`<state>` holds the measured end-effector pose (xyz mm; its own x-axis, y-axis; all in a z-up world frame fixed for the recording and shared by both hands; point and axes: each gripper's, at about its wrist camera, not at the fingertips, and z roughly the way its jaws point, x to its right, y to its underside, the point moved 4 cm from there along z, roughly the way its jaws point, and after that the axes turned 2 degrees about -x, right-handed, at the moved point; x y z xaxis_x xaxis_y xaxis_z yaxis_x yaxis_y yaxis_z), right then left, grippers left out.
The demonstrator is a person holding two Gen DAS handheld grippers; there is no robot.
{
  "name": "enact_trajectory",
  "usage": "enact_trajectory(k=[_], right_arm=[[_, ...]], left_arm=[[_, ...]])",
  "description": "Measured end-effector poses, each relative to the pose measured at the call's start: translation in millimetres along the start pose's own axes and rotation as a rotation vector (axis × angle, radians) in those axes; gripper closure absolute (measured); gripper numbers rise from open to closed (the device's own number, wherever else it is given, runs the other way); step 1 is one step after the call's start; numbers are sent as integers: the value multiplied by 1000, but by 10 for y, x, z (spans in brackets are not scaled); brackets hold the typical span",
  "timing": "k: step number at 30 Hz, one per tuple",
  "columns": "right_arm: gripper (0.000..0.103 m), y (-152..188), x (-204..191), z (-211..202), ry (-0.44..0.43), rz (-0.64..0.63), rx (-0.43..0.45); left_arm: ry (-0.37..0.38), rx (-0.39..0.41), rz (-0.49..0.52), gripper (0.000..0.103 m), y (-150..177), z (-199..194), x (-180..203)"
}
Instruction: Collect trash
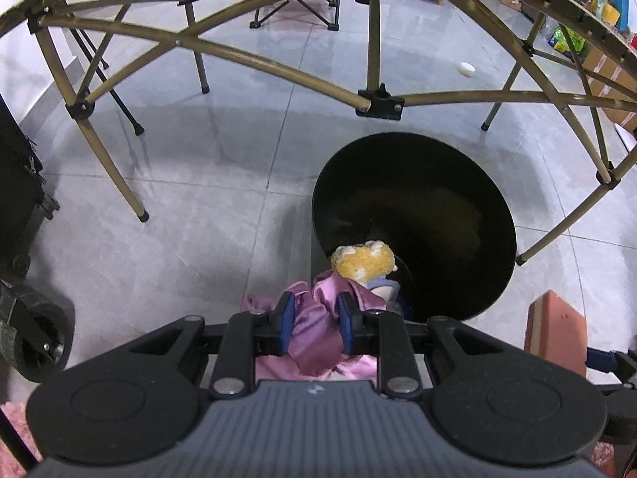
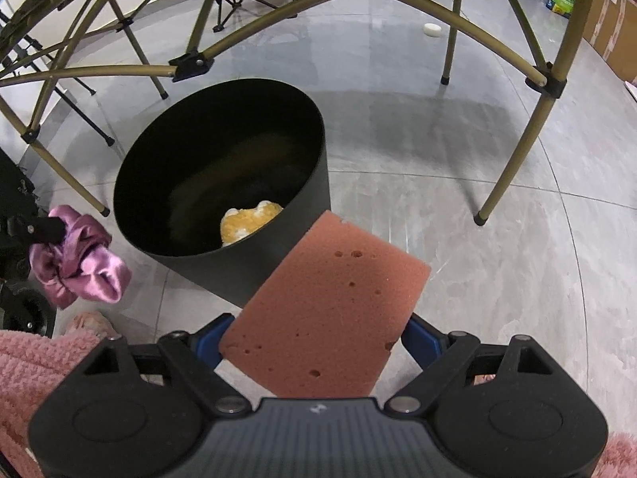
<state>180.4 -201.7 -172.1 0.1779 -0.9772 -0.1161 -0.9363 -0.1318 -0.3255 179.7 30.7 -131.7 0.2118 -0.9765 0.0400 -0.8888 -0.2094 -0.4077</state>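
Left tongs [image 1: 316, 320] grip a pink scrunchie [image 1: 318, 334]; right tongs [image 2: 314, 342] clamp a sponge [image 2: 330, 318] beside the black bin [image 2: 223, 183].

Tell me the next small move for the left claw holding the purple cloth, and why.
Probably ease the left claw forward over the black bin, then open it. It is shut on the purple satin cloth, which hangs at the bin's near rim, seemingly not yet over the opening. A yellow plush item already lies inside, and the right claw waits with the pink sponge.
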Motion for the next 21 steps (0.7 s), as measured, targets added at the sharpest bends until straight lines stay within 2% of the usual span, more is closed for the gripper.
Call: enact_trajectory(k=[4, 6, 10, 13, 15, 19, 21], right_arm=[[14, -4, 36, 2, 3, 13, 3], [14, -9, 60, 11, 0, 24, 3], [14, -14, 109, 5, 2, 39, 6], [14, -11, 159, -22, -3, 53, 14], [14, -9, 198, -24, -9, 64, 14], [14, 3, 240, 25, -13, 70, -1], [14, 1, 236, 35, -15, 72, -5]], left_arm=[[18, 22, 1, 86, -72, -59, 59], [24, 36, 7, 95, -109, -92, 103], [51, 87, -30, 96, -243, -225, 11], [40, 43, -63, 92, -203, -84, -148], [12, -3, -64, 79, -109, 81, -240], [-8, -81, -89, 73, 20, 299, -401], [-7, -100, -110, 49, 26, 328, -451]])
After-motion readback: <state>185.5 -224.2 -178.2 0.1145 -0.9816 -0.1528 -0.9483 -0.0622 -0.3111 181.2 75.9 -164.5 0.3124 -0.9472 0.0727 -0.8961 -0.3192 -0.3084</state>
